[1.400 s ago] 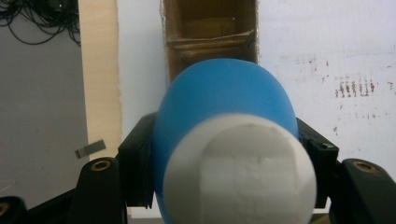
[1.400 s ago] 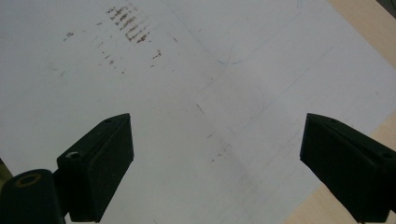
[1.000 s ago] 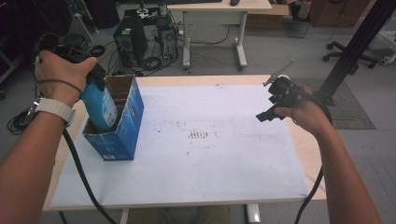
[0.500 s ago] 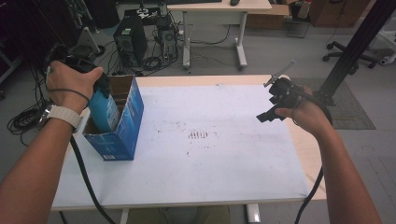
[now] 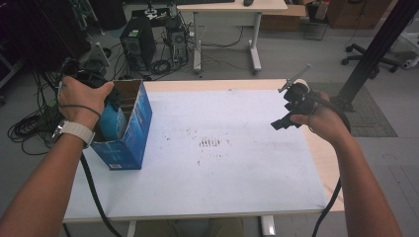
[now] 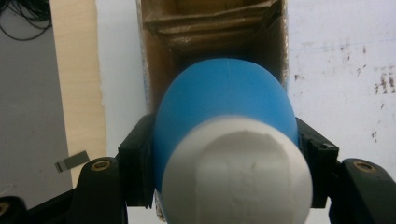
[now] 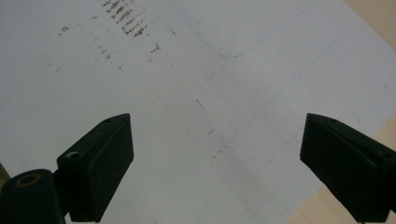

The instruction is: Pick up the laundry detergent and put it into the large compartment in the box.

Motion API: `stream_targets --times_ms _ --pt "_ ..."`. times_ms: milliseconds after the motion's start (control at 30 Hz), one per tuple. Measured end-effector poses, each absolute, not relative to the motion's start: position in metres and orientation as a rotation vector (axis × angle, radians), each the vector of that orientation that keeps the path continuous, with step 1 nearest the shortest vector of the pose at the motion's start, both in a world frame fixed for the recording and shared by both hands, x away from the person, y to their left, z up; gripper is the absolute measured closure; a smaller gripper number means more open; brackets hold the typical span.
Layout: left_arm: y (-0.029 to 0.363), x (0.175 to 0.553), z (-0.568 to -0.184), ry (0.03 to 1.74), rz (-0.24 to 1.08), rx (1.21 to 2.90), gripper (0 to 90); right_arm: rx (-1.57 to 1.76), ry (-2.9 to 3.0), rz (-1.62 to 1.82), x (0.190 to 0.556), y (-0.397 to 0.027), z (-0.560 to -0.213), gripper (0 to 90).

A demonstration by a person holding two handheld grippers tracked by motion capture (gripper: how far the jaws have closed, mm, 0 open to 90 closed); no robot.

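Observation:
A blue bottle [image 5: 112, 121] with a white cap [image 6: 233, 177] stands partly inside an open blue cardboard box [image 5: 129, 133] at the table's left edge. My left gripper [image 6: 224, 154] is shut on the bottle, one black jaw on each side, and the box's brown inner walls [image 6: 163, 70] lie just beyond it. Its lower end is hidden inside the box. My right gripper [image 5: 281, 123] hovers over the table's right side, open, with nothing between its fingertips [image 7: 100, 163].
The white sheet [image 5: 217, 143] covering the wooden table [image 5: 316, 153] has brown smudge marks [image 5: 210, 143] near its middle. Behind the table the floor holds computer towers [image 5: 138, 47], cables, a second table [image 5: 232, 19] and a black post [image 5: 375, 54].
My left hand has moved left and down, lowering the blue bottle deeper into the box. The right gripper has stayed in place.

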State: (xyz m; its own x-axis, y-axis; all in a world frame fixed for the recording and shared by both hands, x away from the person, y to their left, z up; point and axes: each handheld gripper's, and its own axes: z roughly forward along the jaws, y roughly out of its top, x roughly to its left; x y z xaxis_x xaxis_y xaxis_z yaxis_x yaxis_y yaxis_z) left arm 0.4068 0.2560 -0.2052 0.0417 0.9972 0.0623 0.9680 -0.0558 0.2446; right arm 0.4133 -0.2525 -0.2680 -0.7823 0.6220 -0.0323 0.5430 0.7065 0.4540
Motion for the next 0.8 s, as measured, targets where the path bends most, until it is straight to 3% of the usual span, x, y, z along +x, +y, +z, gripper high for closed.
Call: stream_targets --times_ms 800 --pt "0.257 0.413 -0.237 2.060 0.308 2.180 37.2 0.949 2.736 0.627 0.414 -0.250 -0.272 9.8"
